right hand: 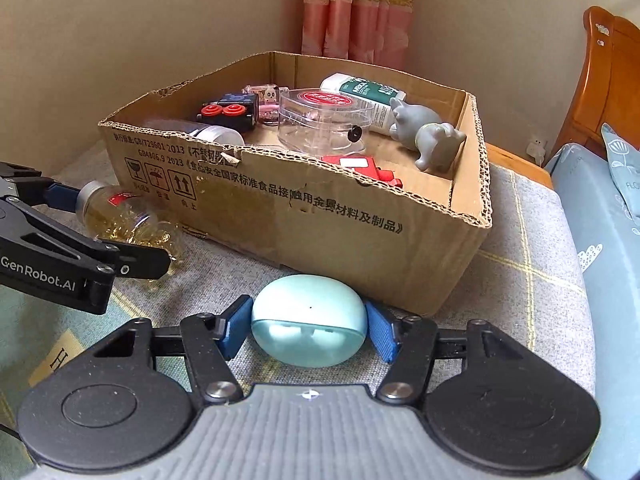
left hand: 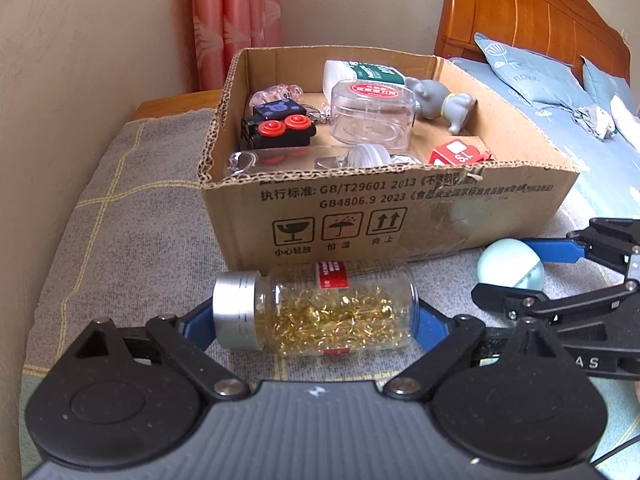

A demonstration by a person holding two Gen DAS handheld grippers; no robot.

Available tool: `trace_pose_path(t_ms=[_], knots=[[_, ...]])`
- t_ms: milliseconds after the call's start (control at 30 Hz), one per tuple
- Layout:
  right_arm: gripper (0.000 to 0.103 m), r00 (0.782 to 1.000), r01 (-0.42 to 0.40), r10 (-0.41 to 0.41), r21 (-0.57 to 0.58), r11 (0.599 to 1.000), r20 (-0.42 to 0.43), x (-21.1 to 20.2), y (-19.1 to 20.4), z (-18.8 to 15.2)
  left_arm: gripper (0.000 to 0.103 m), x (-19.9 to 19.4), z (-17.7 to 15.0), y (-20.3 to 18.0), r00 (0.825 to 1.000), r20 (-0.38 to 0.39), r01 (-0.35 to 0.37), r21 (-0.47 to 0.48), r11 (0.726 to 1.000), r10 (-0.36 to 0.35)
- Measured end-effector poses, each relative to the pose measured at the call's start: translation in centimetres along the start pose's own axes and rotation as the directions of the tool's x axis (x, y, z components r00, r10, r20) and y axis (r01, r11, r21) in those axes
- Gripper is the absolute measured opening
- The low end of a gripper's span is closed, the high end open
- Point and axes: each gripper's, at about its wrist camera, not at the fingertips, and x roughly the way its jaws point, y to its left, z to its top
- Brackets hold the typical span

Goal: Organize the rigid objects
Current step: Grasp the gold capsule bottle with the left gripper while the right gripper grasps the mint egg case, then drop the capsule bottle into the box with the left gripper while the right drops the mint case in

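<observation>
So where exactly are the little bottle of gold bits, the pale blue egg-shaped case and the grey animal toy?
bottle of gold bits (left hand: pixel 336 312), left wrist view: clear body over the gold contents.
pale blue case (right hand: pixel 308 318), right wrist view: front, near the seam.
grey animal toy (right hand: pixel 434 146), right wrist view: rounded body, inside the box.

two low wrist views, one shared box

each camera sits just behind its own fingers, low over the grey blanket (left hand: pixel 132 208), looking forward and close at the cardboard box (left hand: pixel 400 216). the left view faces its long printed side; the right view sees it from the right, corner-on. both share the box, curtain (right hand: pixel 352 8) and wall.
</observation>
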Motion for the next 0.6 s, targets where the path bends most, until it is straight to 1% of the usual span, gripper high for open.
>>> trace_pose_path(t_ms=[167, 267, 400, 600], knots=[[0.066, 1.0, -0.024, 0.024, -0.019, 1.0, -0.018, -0.9, -0.2, 0.0, 0.094, -1.0, -0.2, 0.2, 1.0, -0.018, 0.023, 0.006, 1.0, -0.023], [0.066, 0.999, -0.047, 0.046, -0.029, 0.998, -0.028, -1.9, -0.4, 0.0, 0.094, -2.3, -0.1, -0.2, 0.999, -0.016, 0.03, 0.033, 0.999, -0.03], [0.066, 0.996, -0.078, 0.076, -0.045, 0.996, -0.039, -3.4, -0.6, 0.0, 0.094, -4.4, 0.4, -0.8, 0.999, -0.002, 0.033, 0.08, 0.996, -0.033], [0.065, 0.994, -0.106, 0.103, -0.084, 0.991, -0.04, -5.8, -0.5, 0.4, 0.094, -7.1, 2.4, -2.1, 0.998, 0.031, 0.055, 0.137, 0.989, -0.06]])
